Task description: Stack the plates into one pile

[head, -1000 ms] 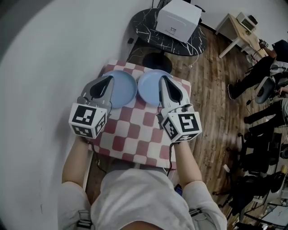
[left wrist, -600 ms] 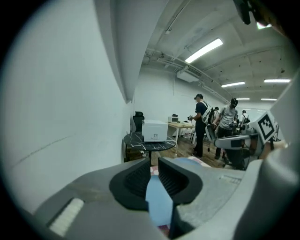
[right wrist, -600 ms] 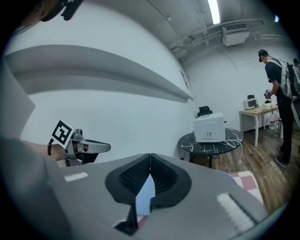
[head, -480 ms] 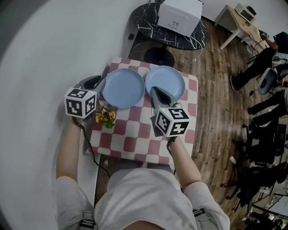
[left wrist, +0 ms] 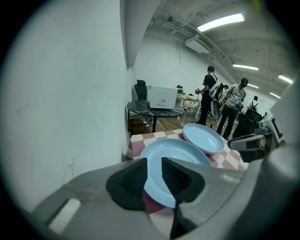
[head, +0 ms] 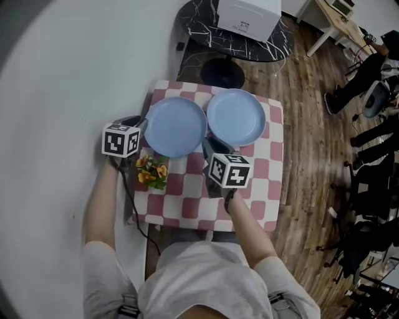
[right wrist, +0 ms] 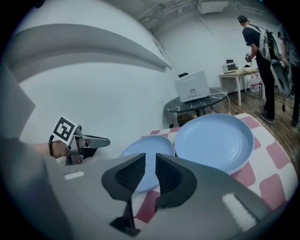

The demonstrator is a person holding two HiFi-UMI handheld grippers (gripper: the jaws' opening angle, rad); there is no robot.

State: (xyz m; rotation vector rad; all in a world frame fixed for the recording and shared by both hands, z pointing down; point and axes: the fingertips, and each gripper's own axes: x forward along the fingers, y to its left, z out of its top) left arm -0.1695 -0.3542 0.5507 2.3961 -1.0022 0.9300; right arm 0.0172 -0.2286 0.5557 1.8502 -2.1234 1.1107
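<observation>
Two light blue plates lie side by side on a red-and-white checked table [head: 268, 187]: the left plate [head: 175, 126] and the right plate [head: 236, 117]. My left gripper [head: 136, 123] hovers at the table's left edge, just off the left plate's rim. Its jaws are opening, and the left plate [left wrist: 180, 152] shows beyond the gap with nothing pinched. My right gripper [head: 207, 144] sits near the front of both plates, jaws opening, nothing between them. In the right gripper view the left plate [right wrist: 146, 146] and right plate [right wrist: 214, 139] lie ahead of my right gripper [right wrist: 150, 174].
A small bunch of orange and yellow flowers [head: 153, 170] lies on the cloth in front of the left plate. A white wall runs along the left. Beyond the table stands a round black table [head: 206, 31] with a white box [head: 249, 15]. People stand at the right on the wooden floor.
Both grippers have drawn back off the plates, the left one swinging out to the table's left edge. Their jaws have parted. The flowers have come into view.
</observation>
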